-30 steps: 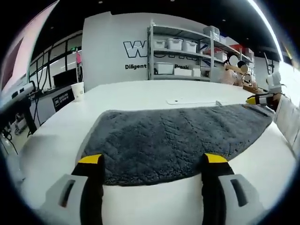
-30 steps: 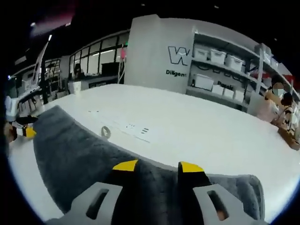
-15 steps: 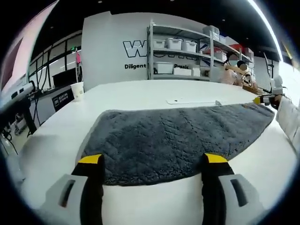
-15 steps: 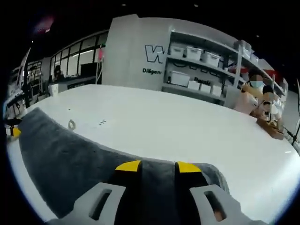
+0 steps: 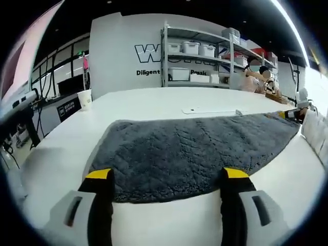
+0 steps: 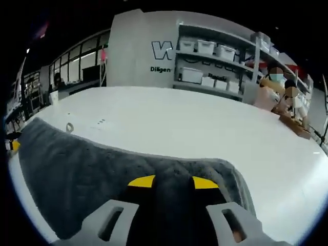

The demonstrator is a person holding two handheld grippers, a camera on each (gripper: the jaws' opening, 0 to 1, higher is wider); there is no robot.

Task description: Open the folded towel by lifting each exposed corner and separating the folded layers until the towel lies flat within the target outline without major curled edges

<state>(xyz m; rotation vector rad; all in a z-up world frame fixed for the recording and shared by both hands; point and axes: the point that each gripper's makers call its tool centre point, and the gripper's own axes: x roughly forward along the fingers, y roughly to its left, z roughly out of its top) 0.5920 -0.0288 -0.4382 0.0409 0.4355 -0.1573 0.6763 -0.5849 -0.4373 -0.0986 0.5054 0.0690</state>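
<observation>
1. Pinching a towel (image 6: pixel 102 174) fold, the right gripper (image 6: pixel 173 182) has its jaws nearly shut on the cloth; to my mind it should lift slowly and peel the layer clear without dragging.
2. Left gripper (image 5: pixel 167 174) hovers wide open, holding nothing, at the towel's near edge.
3. Towel lies on a white table (image 5: pixel 154 100); no outline is discernible.
4. Beyond: a cup (image 5: pixel 85 98), shelves (image 5: pixel 197 51) with bins, people far right.

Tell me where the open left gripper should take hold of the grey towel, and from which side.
Grip the near edge of the grey towel, coming in low along the white table from the side facing the left gripper. That fluffy edge lies between its open fingers, while the far end looks pinched by the right gripper.
</observation>
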